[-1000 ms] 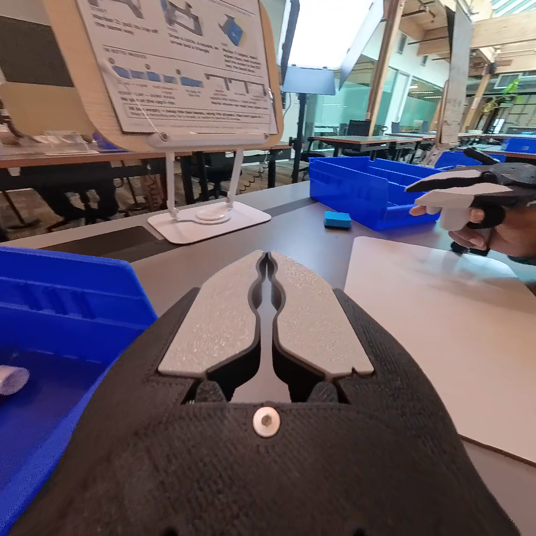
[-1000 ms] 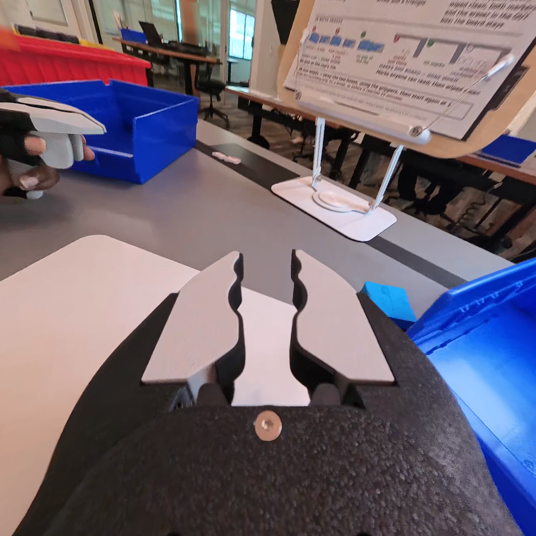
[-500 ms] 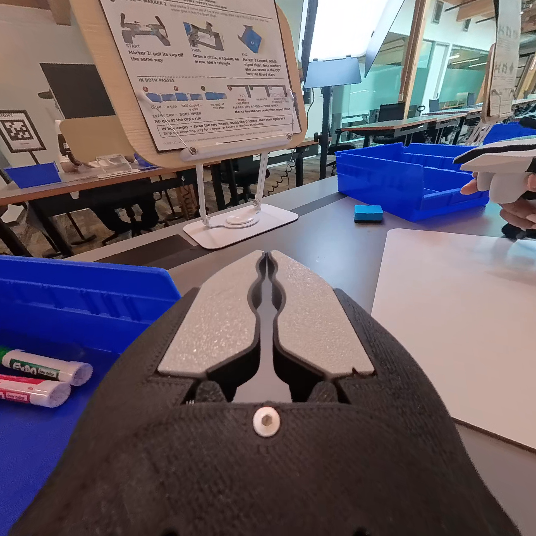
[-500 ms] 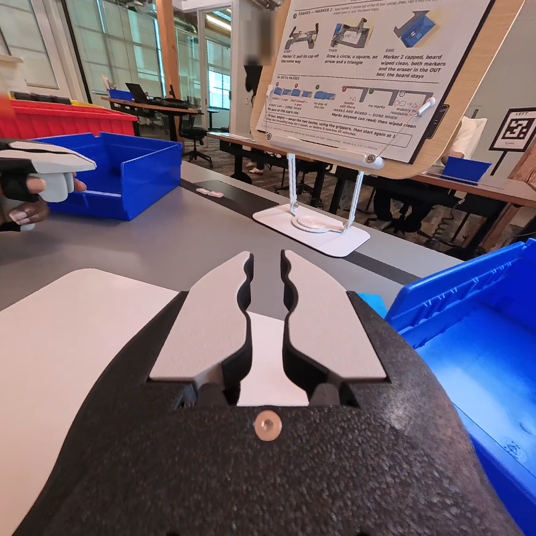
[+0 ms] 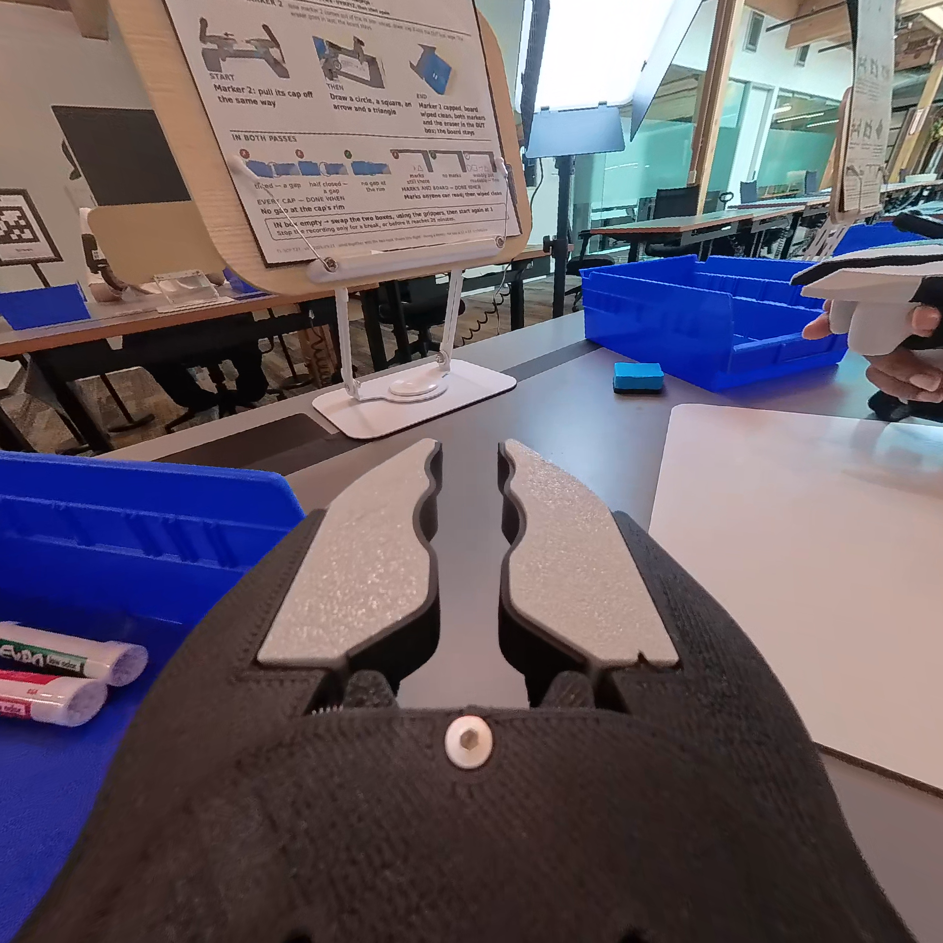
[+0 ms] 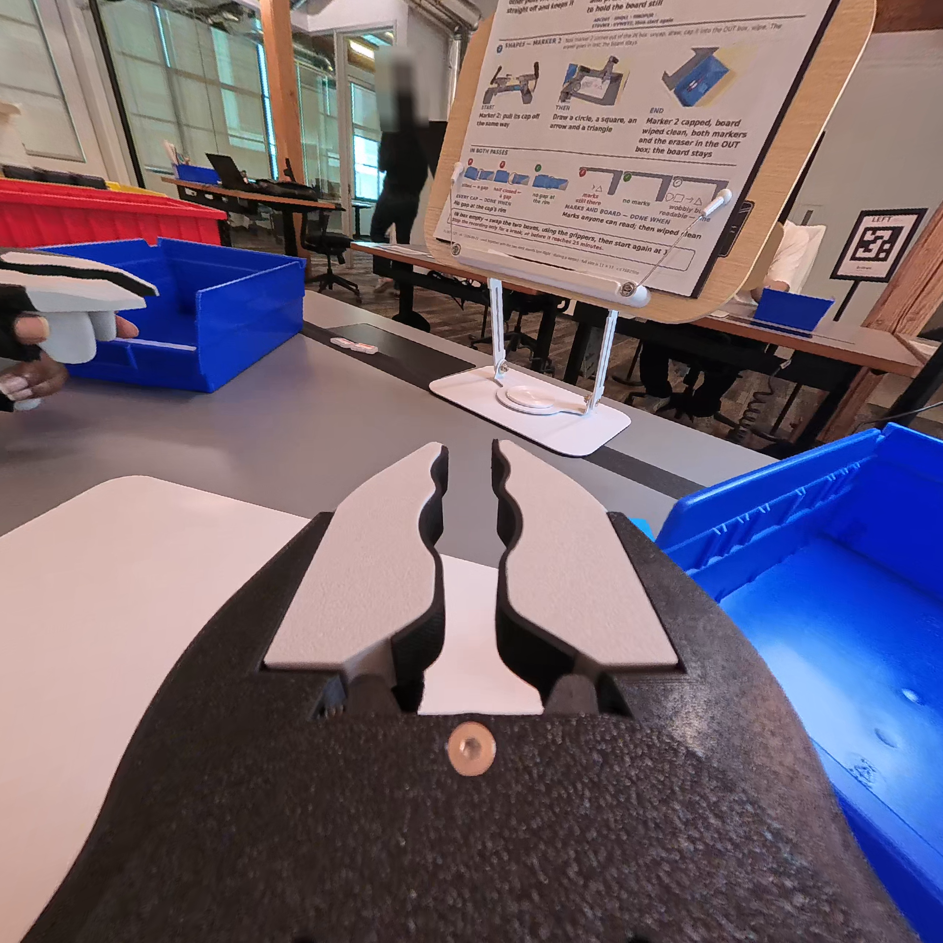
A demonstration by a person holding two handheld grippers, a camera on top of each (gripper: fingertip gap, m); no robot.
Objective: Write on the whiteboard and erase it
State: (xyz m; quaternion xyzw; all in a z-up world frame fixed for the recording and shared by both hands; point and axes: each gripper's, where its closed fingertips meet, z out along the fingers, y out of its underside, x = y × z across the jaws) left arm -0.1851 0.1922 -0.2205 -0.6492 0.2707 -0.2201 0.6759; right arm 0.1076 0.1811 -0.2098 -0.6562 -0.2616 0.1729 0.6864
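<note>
Nearest the left wrist camera, the left gripper [image 5: 469, 449] hovers empty over the grey table [image 5: 556, 408], jaws parted. Beside it, 2 markers [image 5: 66, 678] lie in a blue bin [image 5: 127, 515]. Over the blank whiteboard [image 6: 117, 551], the right gripper [image 6: 469, 449] is empty too, jaws slightly apart. Farther off, a blue eraser [image 5: 638, 376] sits just before another blue bin [image 5: 704, 316].

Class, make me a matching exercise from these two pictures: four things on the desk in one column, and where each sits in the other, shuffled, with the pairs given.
Things
1. markers
2. eraser
3. whiteboard
4. instruction sheet

Places
A. flat on the table, between the two bins
B. inside the left blue bin
C. propped on the white stand
D. on the table beside the right blue bin

Pairs: 1-B, 2-D, 3-A, 4-C
</note>
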